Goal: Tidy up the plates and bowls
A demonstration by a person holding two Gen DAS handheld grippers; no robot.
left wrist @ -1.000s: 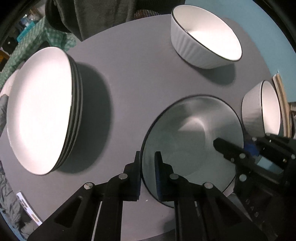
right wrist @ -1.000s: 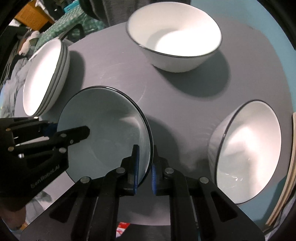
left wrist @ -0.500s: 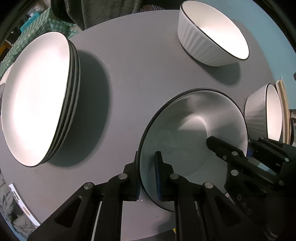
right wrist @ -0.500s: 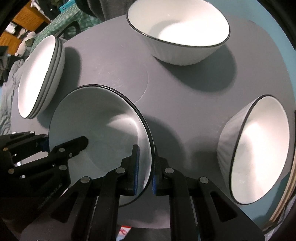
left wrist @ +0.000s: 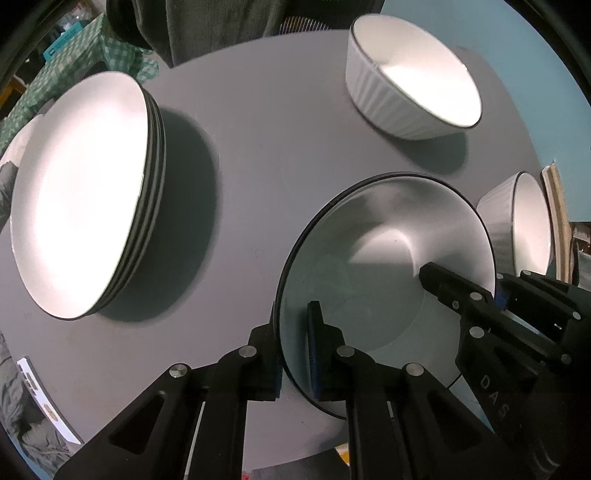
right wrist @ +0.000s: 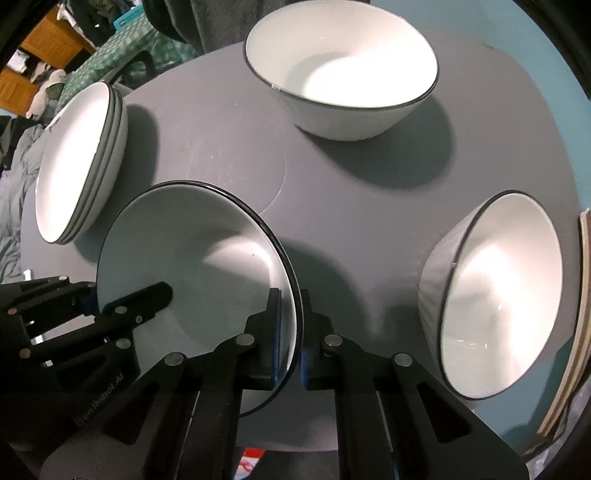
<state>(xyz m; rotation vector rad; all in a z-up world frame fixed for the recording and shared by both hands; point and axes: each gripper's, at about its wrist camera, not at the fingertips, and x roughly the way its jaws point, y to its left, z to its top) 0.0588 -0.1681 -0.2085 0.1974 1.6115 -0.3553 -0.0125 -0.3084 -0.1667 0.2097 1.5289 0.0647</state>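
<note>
A white bowl with a black rim (left wrist: 388, 258) (right wrist: 192, 258) sits near the front of the round grey table (left wrist: 258, 129), held on opposite sides. My left gripper (left wrist: 293, 317) is shut on its left rim, one pad inside and one outside. My right gripper (right wrist: 290, 299) grips the right rim the same way, its jaws closing tighter on it. Each gripper shows in the other's view, across the bowl. I cannot tell whether the bowl touches the table. A stack of white plates (left wrist: 81, 192) (right wrist: 74, 162) stands to the left.
A ribbed white bowl (left wrist: 413, 74) (right wrist: 343, 62) stands at the back and another (left wrist: 524, 225) (right wrist: 502, 291) at the right. A person in dark clothing (left wrist: 221, 26) is behind the table. Wooden boards (right wrist: 583, 295) lean by the right edge. Papers (left wrist: 40, 402) lie off the left edge.
Both grippers keep their hold on the bowl's rim. The plates and other bowls have drifted slightly in both views; nothing was let go.
</note>
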